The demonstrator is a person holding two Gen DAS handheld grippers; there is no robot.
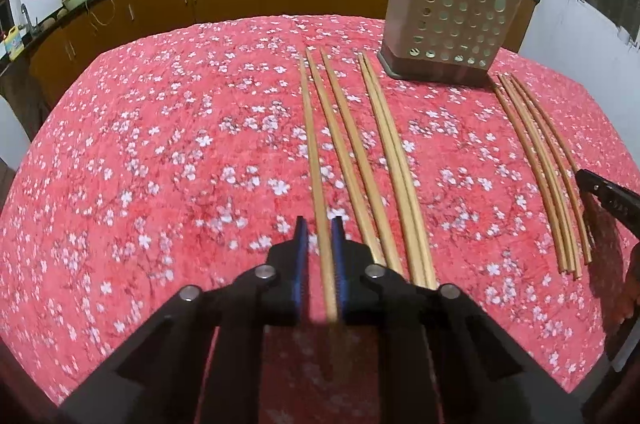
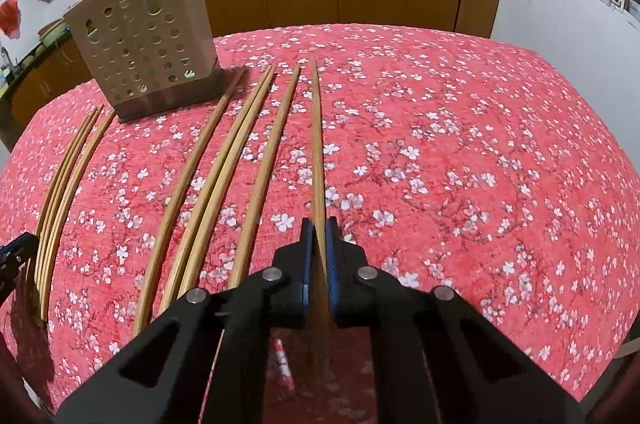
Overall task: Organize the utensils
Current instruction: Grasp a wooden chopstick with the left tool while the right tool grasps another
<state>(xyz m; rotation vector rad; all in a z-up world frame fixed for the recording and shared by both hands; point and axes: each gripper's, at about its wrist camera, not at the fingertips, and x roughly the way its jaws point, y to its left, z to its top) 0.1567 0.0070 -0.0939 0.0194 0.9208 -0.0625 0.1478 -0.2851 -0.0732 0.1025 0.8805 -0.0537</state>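
Right wrist view: a chopstick (image 2: 317, 159) is pinched by the right tongs (image 2: 319, 236), long way toward 12 o'clock; the holder (image 2: 144, 47) is seen at 10 o'clock. Another stick (image 1: 316, 175) is pinched by the left tongs (image 1: 320, 236).

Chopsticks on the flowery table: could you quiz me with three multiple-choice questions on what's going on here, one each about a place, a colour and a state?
1. Where does the utensil holder stand?
A. At the near edge, beside the grippers
B. At the far side of the table, beyond the chopsticks
C. On the kitchen counter

2. What colour are the left gripper pads?
A. Blue
B. Yellow
C. Green

3. What is the left gripper doing?
A. Open over bare cloth
B. Shut on the holder
C. Shut on one chopstick

Answers:
1 B: the holder sits past the chopsticks' far tips.
2 A: both pads show blue.
3 C: a single stick runs between its closed pads.
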